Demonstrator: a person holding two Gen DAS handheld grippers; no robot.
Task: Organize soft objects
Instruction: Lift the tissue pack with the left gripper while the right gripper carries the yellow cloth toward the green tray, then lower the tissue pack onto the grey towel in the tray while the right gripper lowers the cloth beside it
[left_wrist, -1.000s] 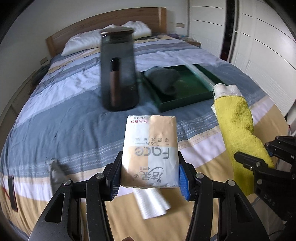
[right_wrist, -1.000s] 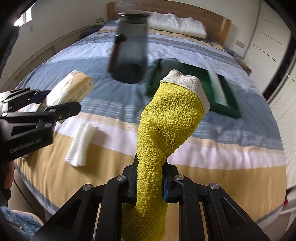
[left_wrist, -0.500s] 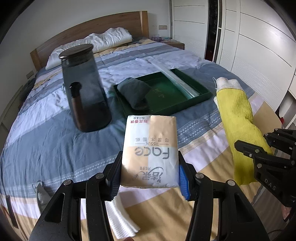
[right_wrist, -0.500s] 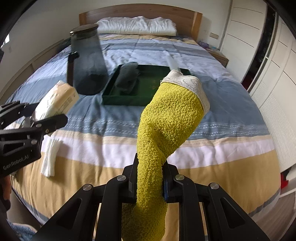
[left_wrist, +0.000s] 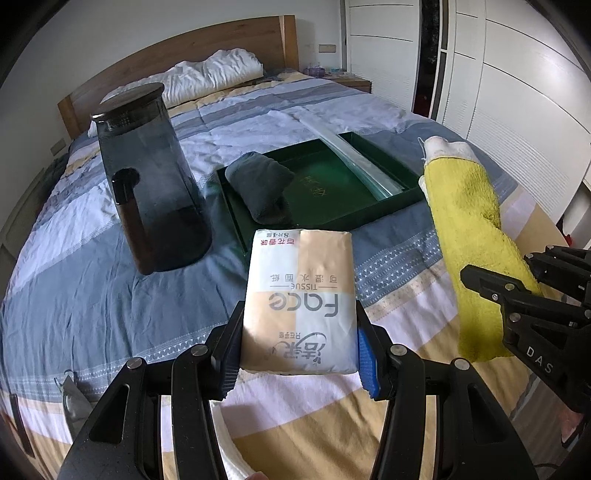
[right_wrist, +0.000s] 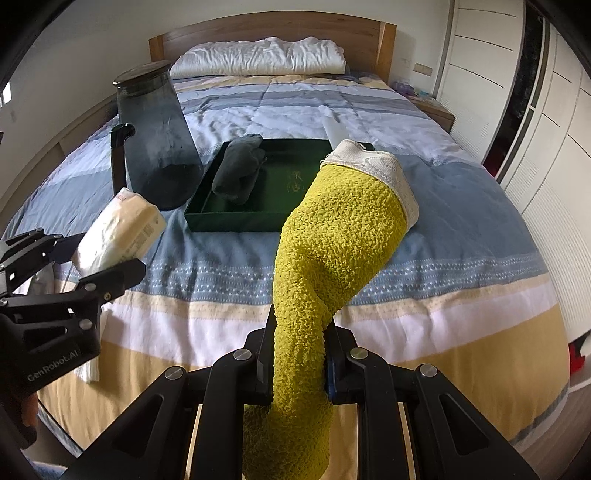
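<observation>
My left gripper (left_wrist: 299, 354) is shut on a pack of face tissues (left_wrist: 300, 299), white and peach, held above the striped bed. My right gripper (right_wrist: 297, 360) is shut on a fuzzy yellow sock (right_wrist: 332, 236) with a white cuff, which sticks up past the fingers. Ahead lies a dark green tray (left_wrist: 369, 206) on the bed, with a rolled dark grey sock (left_wrist: 260, 184) in its left part. The tissue pack (right_wrist: 118, 230) and left gripper (right_wrist: 70, 266) show at the left of the right wrist view; the yellow sock (left_wrist: 469, 229) shows at the right of the left wrist view.
A tall smoky glass pitcher (left_wrist: 155, 184) with a dark lid stands on the bed left of the tray. A clear plastic strip (left_wrist: 354, 158) lies across the tray. A folded white cloth (left_wrist: 232, 446) lies under my left gripper. Pillows, headboard and wardrobe doors (left_wrist: 517, 92) lie beyond.
Both grippers have swung across the bed with their loads, so the pitcher and green tray have shifted in view. Both grips are unchanged.
</observation>
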